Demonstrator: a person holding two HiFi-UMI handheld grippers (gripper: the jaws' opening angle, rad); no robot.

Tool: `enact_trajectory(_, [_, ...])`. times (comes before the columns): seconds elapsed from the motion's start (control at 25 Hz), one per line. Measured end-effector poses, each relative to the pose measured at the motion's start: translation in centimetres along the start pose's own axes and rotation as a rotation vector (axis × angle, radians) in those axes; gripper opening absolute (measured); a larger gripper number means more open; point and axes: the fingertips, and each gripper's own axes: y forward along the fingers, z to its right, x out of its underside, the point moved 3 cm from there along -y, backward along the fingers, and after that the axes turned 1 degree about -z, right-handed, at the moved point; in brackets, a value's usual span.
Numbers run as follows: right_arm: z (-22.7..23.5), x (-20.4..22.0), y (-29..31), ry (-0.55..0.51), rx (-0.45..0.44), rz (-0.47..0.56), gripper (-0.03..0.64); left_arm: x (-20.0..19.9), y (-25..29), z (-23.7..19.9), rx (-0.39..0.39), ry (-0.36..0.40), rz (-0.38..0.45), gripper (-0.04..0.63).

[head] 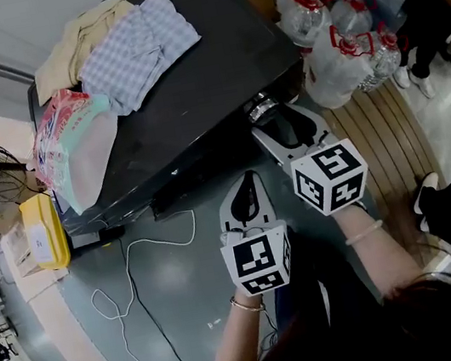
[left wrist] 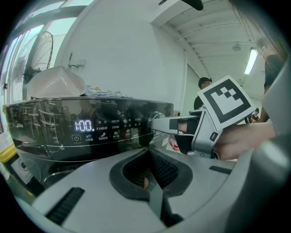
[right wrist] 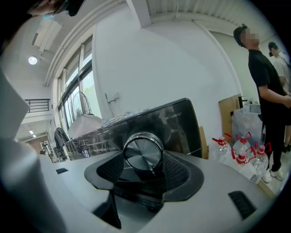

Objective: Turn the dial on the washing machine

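Grey floor (head: 159, 269); black washer (head: 207, 75) ahead. Your right gripper (right wrist: 143, 170) pinches the dial (right wrist: 143, 152) for turning; left gripper (left wrist: 148, 177), jaws pressed together, idles at its 7 o'clock.

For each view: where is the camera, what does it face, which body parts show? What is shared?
Head view: on the head, steeply down onto the black washing machine; forearms, left tongs, right tongs.
Left gripper view: on shut left tongs, facing the lit control panel; right hand.
Right gripper view: on right tongs, facing the round silver dial they clamp.
All share the dial.
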Motion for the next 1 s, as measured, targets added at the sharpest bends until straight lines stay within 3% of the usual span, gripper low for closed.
enact_trajectory(0.6, [0.15, -0.09, -0.01, 0.086, -0.028, -0.001, 0.288, -0.20, -0.36, 0.39, -0.012, -0.006, 0.002, 0.017])
enact_trajectory(1.0, [0.17, -0.30, -0.44, -0.028, -0.008, 0.000, 0.291, 0.32, -0.30, 0.24, -0.020, -0.005, -0.010, 0.017])
